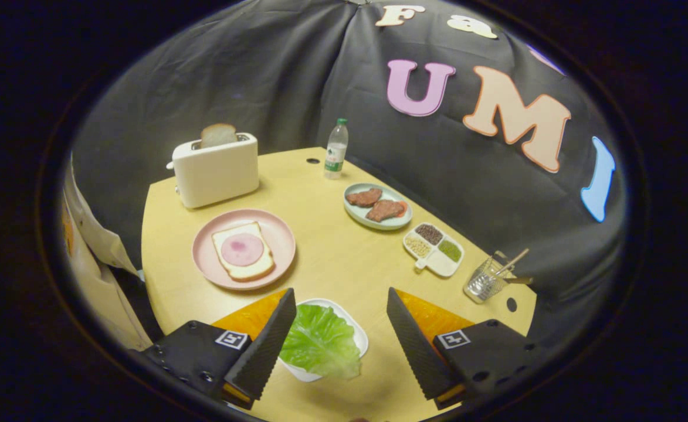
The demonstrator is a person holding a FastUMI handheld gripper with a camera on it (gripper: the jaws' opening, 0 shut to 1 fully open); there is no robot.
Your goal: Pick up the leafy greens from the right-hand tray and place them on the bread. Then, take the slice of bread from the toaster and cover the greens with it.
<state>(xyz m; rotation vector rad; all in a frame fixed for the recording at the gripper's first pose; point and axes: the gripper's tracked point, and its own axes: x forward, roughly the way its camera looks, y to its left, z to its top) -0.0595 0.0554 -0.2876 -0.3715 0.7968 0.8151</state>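
Gripper (341,313) spread wide, holding nothing, hovering above the table (344,264). Leafy greens (320,343) sit in a small white tray (352,328) directly below and between the fingers, nearer the left finger (267,346), which overlaps the leaf's edge in view; can't tell if it touches. Leaf's long axis runs roughly along the fingers' forward direction, so closing across it looks workable after a straight descent. Ahead and to the left: pink plate (276,234) with the bread (243,251), a pink slice of meat on top; that's the drop target. Beyond it, toaster (216,170) with second bread slice (218,135) sticking up. Ahead right, well apart: plate of meat (377,205), divided dish (434,249), glass (487,278), bottle (336,149).
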